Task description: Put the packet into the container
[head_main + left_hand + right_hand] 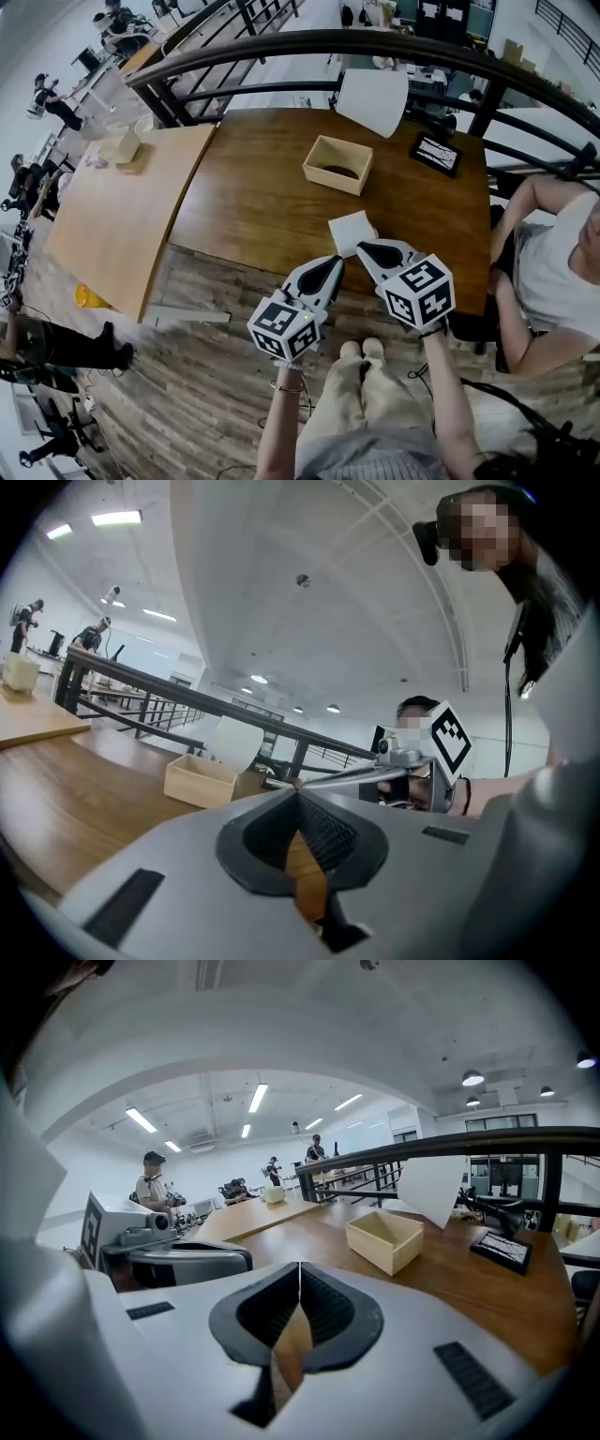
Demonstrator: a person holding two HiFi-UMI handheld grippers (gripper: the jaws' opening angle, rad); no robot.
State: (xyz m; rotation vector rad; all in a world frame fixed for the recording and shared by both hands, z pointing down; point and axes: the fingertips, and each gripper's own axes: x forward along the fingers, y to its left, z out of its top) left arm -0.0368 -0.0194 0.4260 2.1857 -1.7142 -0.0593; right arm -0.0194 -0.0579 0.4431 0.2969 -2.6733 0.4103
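**Packet sits right by the claw tips**

The left claw (333, 265) and the right claw (367, 248) are both pressed together and hold nothing. The flat white packet (352, 230) lies on the tabletop (253, 206) just past their tips. It looks nearest to the right claw. The open wooden box (337, 164) sits farther ahead.

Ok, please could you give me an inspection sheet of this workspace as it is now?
Surface: dark wooden table, glossy.
Job's things: white packet lies flat at the near edge; open wooden container stands apart, beyond it.
Clutter: black tablet-like device; white sheet at the far edge.
Grippers: left gripper and right gripper both shut, empty, near the packet.
Cables: nothing seen on the table.
Surroundings: railing, light table, seated person.
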